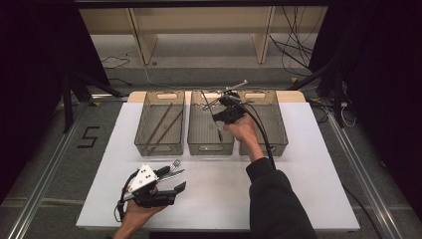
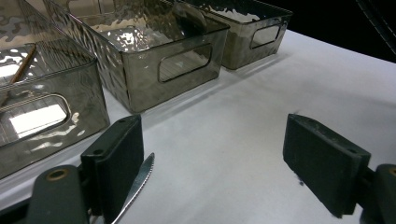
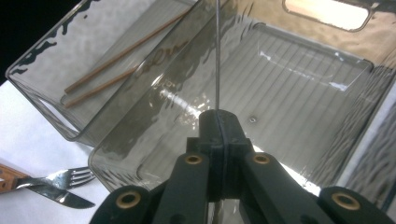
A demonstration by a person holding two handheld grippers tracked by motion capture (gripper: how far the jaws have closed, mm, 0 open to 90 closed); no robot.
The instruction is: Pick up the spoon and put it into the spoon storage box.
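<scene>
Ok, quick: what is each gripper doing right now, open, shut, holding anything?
Left gripper: open, holding nothing, a knife beside one jaw.
Right gripper: shut on a thin metal utensil, over the middle bin.

Premises: a recording lab or test studio. Evidence: a white table staged between black curtains, floor rails, a taped floor numeral "5", loose cables near an unfinished wooden frame, and tripod legs.
</scene>
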